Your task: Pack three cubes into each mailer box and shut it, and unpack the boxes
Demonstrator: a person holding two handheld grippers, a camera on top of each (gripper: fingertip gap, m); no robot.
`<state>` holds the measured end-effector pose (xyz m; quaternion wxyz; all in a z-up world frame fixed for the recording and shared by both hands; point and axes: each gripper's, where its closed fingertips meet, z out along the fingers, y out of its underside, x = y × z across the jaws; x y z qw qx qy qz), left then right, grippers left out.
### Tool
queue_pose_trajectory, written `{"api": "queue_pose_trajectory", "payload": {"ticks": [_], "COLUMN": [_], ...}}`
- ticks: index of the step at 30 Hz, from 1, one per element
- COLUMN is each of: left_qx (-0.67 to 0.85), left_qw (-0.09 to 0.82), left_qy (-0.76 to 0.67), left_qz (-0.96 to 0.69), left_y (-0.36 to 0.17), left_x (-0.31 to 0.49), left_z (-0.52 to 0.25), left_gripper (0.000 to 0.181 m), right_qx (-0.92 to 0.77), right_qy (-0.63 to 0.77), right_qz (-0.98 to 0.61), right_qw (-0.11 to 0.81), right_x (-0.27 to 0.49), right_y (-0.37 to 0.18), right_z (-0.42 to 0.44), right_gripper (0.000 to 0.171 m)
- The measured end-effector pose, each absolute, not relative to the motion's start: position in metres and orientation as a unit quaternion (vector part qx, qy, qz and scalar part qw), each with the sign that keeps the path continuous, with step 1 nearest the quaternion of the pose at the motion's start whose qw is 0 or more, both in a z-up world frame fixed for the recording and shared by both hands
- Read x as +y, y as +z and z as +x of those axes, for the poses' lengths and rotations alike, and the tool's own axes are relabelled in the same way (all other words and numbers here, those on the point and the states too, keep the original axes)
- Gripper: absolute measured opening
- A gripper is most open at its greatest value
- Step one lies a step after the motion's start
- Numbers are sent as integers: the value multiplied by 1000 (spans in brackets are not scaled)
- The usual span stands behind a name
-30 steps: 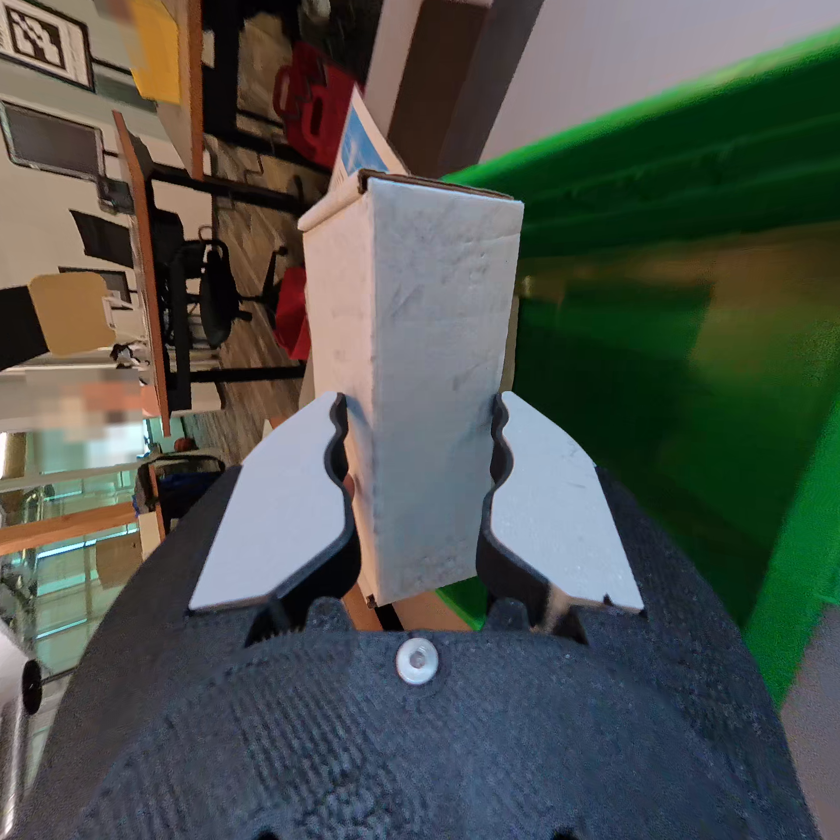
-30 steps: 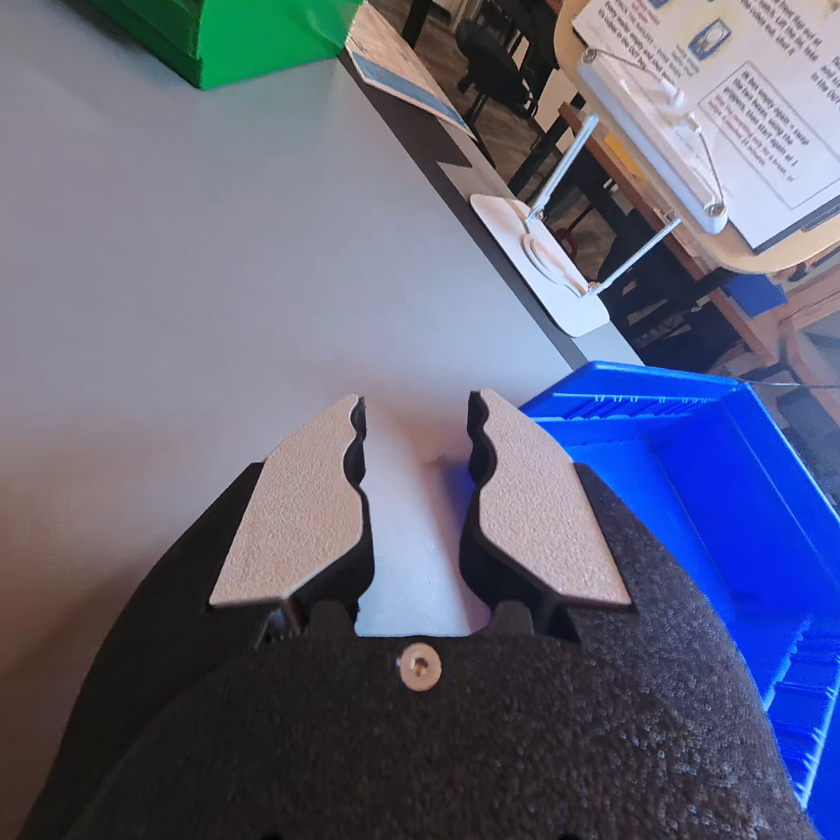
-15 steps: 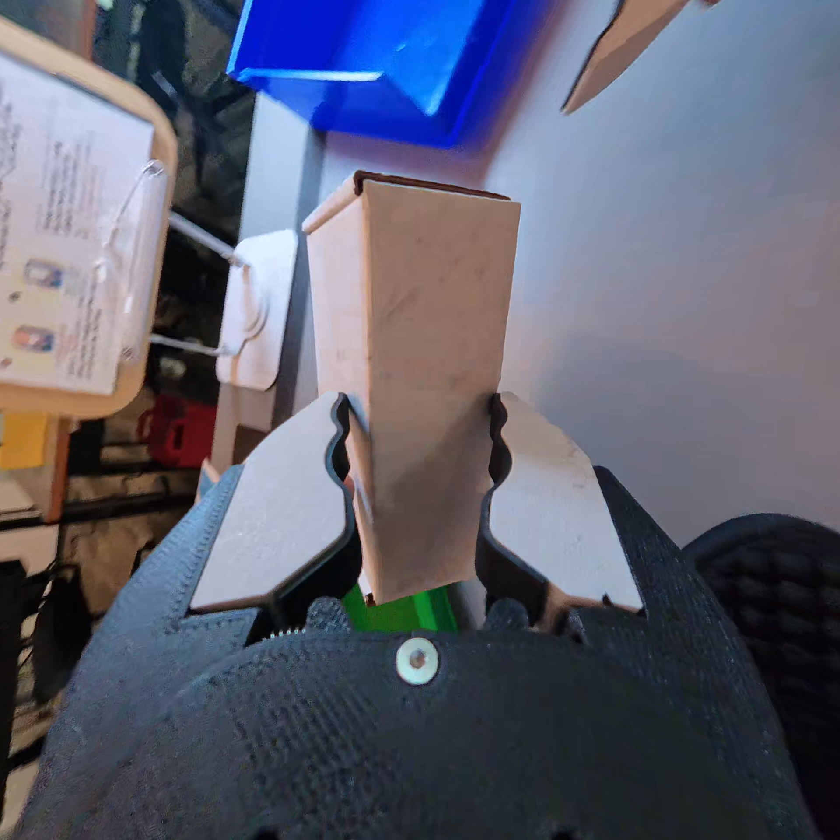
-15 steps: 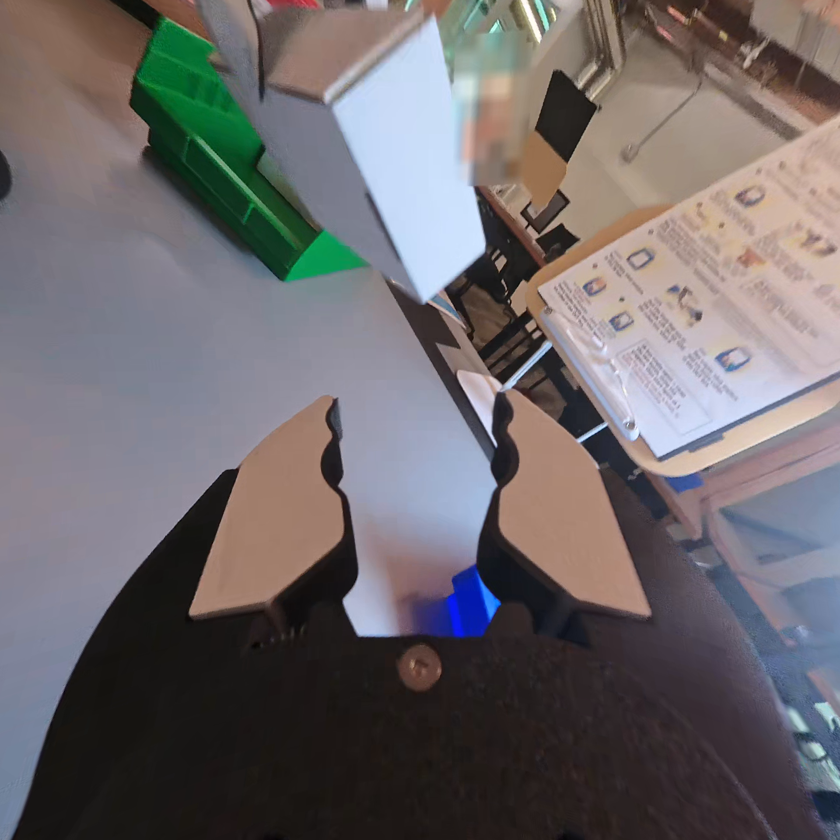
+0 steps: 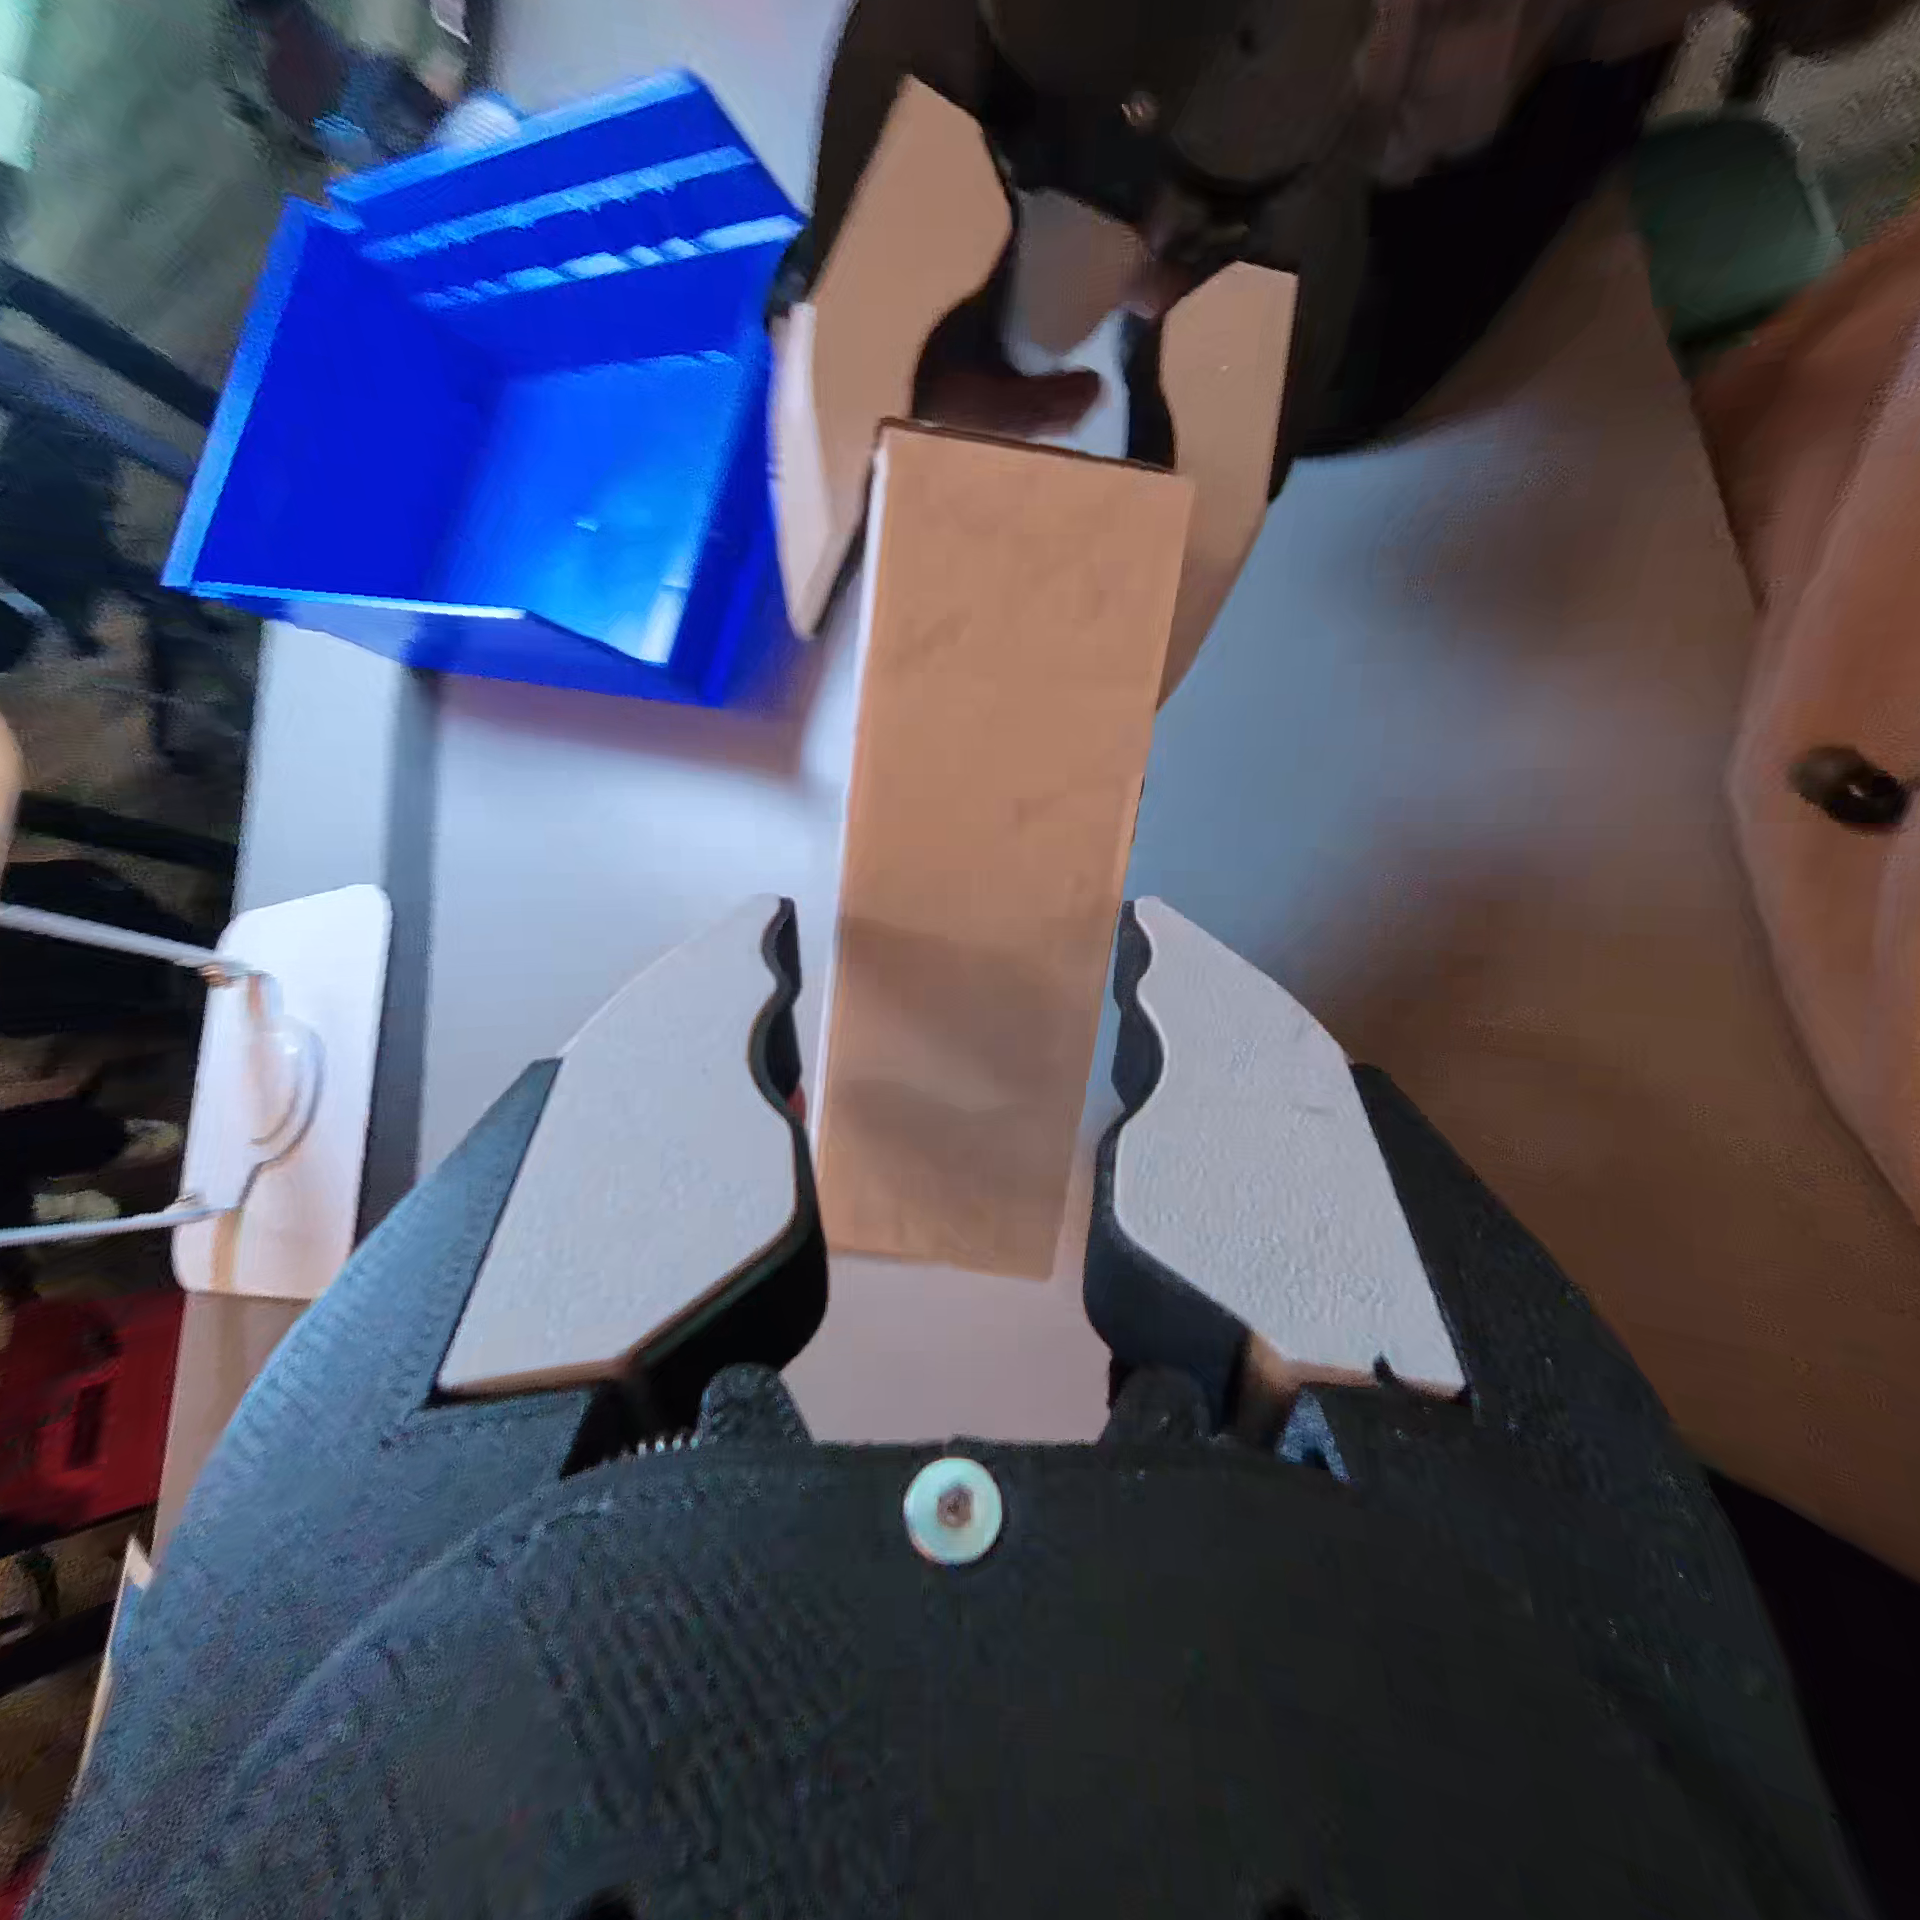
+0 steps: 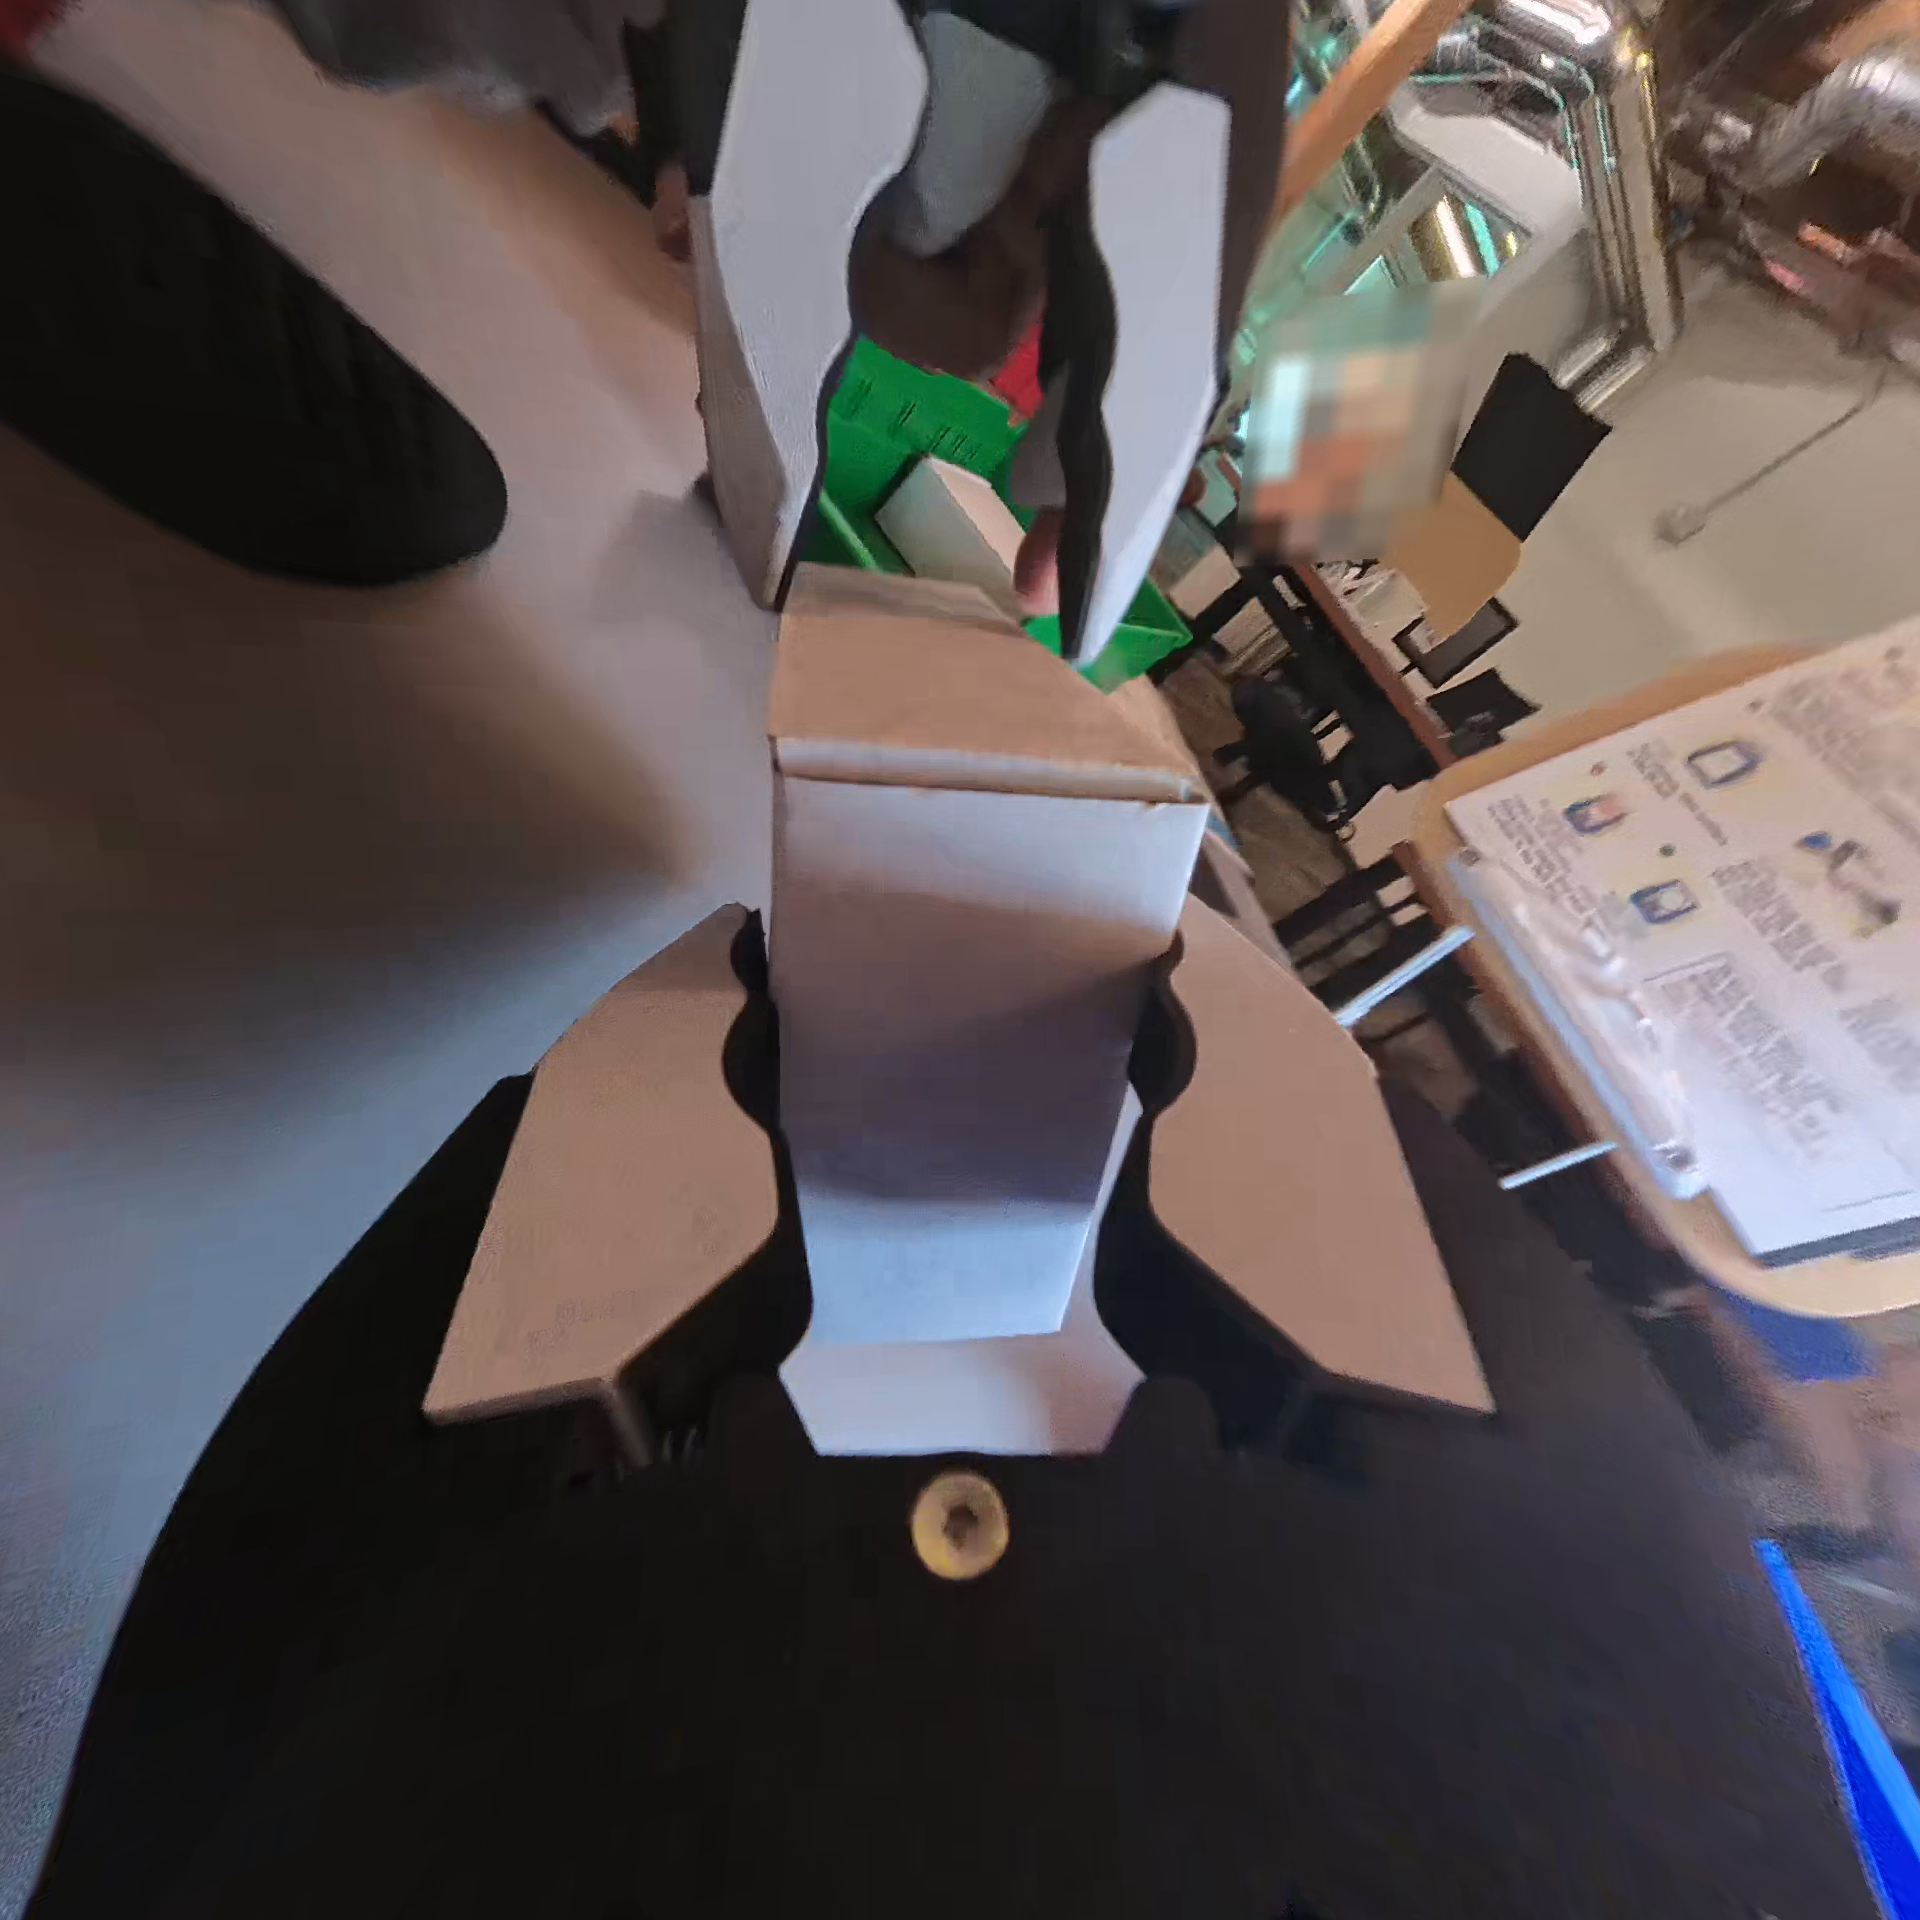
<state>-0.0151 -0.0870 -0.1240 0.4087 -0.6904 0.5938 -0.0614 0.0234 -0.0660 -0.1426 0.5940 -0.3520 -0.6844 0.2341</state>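
Note:
A closed white mailer box (image 5: 997,779) is held lengthwise above the grey table (image 5: 582,831). My left gripper (image 5: 956,904) is shut on one end of it. My right gripper (image 6: 956,914) is shut on the other end of the box (image 6: 966,987), pads against both its sides. Each gripper faces the other: the right one (image 5: 987,644) shows at the box's far end in the left wrist view, the left one (image 6: 925,613) in the right wrist view. No cubes are in view.
An empty blue bin (image 5: 499,416) stands at the table edge beside the box's far end. A green bin (image 6: 904,436) with a white box (image 6: 945,520) in it stands behind the left gripper. A document stand (image 6: 1714,935) is beyond the table edge. A dark sleeve (image 6: 208,312) is at the left.
My left gripper has swung the box from the green bin over to the middle of the table. My right gripper has opened wider, risen and closed around the box's free end.

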Motion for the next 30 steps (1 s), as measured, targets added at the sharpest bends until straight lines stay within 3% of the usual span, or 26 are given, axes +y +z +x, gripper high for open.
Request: {"api": "queue_pose_trajectory", "payload": {"ticks": [1, 7, 11, 17, 20, 26, 30], "left_qx": [570, 392, 353, 361, 359, 321, 304], "left_qw": [440, 570, 553, 551, 550, 524, 509], "left_qy": [-66, -203, -285, -329, -282, -212, -218], "left_qz": [-690, -693, -699, -676, -700, -760, -775], "left_y": [-114, -105, -143, -140, -146, -162, -163], "left_x": [-82, -62, -55, -64, -60, -52, -50], "left_z": [-20, -56, -35, -1, -13, -41, -38], "left_gripper": [66, 87, 96, 83, 82, 80, 80], "right_qx": [-670, -561, -503, -494, -513, -530, -623], "right_qy": [270, 437, 544, 583, 537, 353, 224], "right_qz": [-373, -440, -425, -426, -477, -493, -445], "right_qw": [583, 549, 520, 484, 470, 593, 603], "right_x": [-61, -33, -41, -54, -42, -13, -33], "right_y": [-140, -112, -90, -96, -118, -105, -111], "right_z": [28, 52, 54, 49, 43, 43, 22], "right_gripper": [67, 65, 65, 65, 67, 64, 56]}}
